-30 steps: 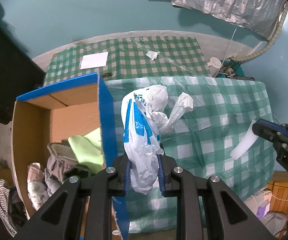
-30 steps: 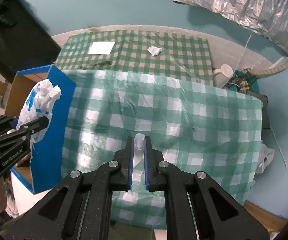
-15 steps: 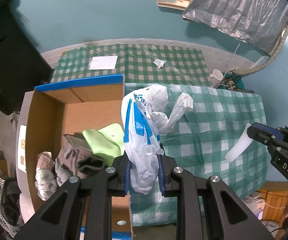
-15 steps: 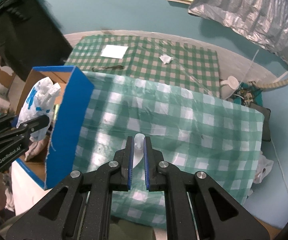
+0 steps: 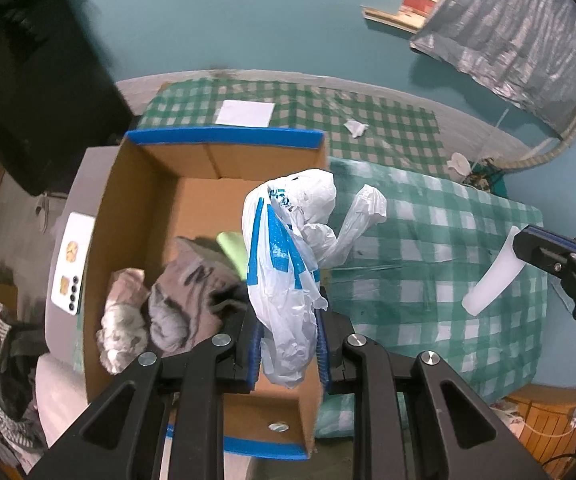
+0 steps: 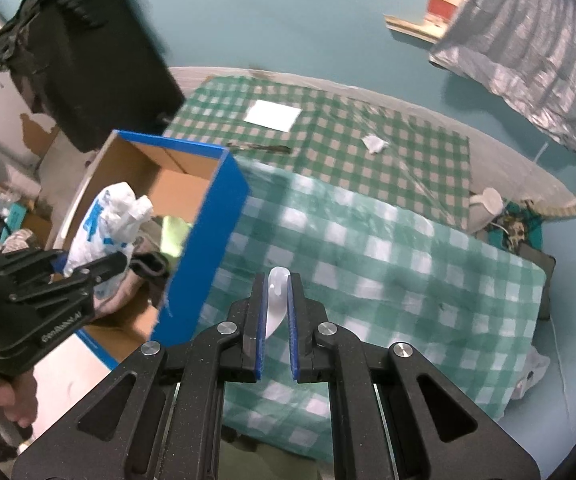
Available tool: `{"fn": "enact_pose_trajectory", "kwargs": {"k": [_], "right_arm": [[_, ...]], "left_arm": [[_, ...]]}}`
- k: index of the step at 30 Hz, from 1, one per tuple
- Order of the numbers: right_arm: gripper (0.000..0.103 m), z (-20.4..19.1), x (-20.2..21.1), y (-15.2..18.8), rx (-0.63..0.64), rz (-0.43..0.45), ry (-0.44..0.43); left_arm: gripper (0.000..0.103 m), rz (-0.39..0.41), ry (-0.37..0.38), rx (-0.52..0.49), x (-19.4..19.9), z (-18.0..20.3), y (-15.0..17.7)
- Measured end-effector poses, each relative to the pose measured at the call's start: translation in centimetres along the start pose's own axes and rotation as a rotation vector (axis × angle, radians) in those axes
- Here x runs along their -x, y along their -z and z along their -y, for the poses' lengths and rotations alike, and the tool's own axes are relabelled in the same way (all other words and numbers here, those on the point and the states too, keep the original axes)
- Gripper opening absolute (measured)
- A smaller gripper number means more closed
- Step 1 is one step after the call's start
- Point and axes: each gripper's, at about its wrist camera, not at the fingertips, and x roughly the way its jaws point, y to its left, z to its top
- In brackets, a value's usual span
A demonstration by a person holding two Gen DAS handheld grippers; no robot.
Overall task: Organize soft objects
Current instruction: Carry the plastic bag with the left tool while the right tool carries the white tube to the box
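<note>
My left gripper (image 5: 288, 320) is shut on a white plastic bag with blue print (image 5: 288, 248) and holds it up over the right side of an open cardboard box with blue-taped rims (image 5: 224, 136). The bag also shows in the right wrist view (image 6: 108, 220), above the box (image 6: 204, 240). Inside the box lie grey and pink cloths (image 5: 176, 300) and a light green cloth (image 5: 232, 248). My right gripper (image 6: 278, 300) is shut on a white flat soft piece (image 6: 276, 300), held above the green checked cover (image 6: 387, 260); it also shows in the left wrist view (image 5: 495, 272).
A green checked tablecloth (image 5: 327, 120) behind the box carries a white paper sheet (image 5: 246, 112) and a crumpled tissue (image 5: 355, 128). A dark cabinet (image 5: 28, 100) stands at the left. A phone (image 5: 68, 264) lies left of the box. Silver foil (image 5: 527, 40) hangs at the back right.
Both grippers have moved left. The bag now hangs over the box's inside instead of over its right wall. The right gripper still holds its white piece.
</note>
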Motion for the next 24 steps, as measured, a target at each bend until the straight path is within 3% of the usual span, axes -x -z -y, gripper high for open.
{"fn": "enact_pose_trajectory", "kwargs": {"k": [24], "right_arm": [[0.007,-10.6,-2.6,-3.6,0.185,-0.011,-0.1]], "left_arm": [[0.022,-0.016,-0.056,0.155,0.2,-9.0,2.0]]}}
